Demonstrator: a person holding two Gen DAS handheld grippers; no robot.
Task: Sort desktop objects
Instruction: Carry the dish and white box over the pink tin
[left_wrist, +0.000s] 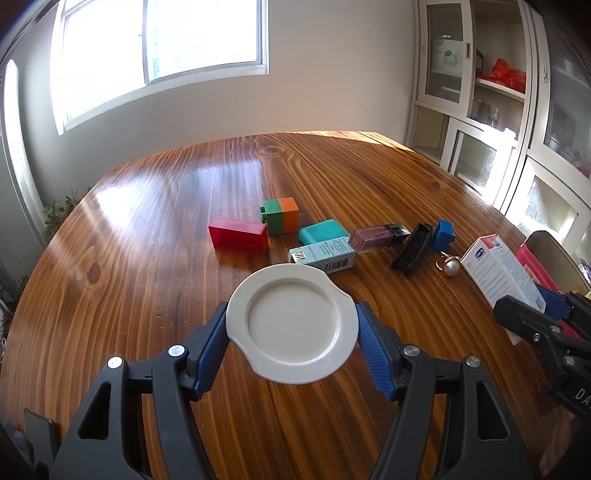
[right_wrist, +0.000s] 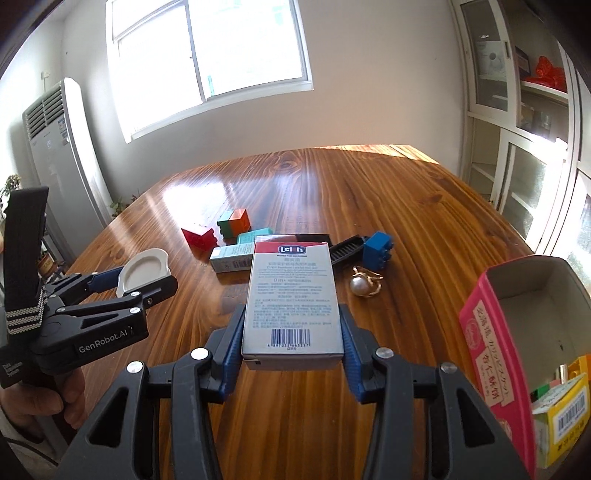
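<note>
The left gripper (left_wrist: 291, 325) is clenched on a small white dish (left_wrist: 293, 325), its blue pads pressing the rim from both sides so the dish stays level above the surface (left_wrist: 147, 258), likely to keep it ready as a spot for small items. The right gripper (right_wrist: 291, 332) grasps a white carton (right_wrist: 291, 295) by its long sides near the barcode end, face up. That hold leaves the far end free, which would suit tipping it into the open pink box (right_wrist: 517, 314) just to the right, where a yellow carton (right_wrist: 561, 424) already sits, so boxed goods seem to be gathered there.

Not yet sorted on the surface, clustered in the middle: a red block (left_wrist: 238, 240), a green-and-orange block (left_wrist: 280, 216), a teal case (left_wrist: 323, 230), a pale blue carton (left_wrist: 325, 254), a dark nail polish bottle (left_wrist: 376, 236), a black comb (left_wrist: 412, 249), a blue block (left_wrist: 443, 234) and a pearl ring (left_wrist: 450, 266) close to the comb
</note>
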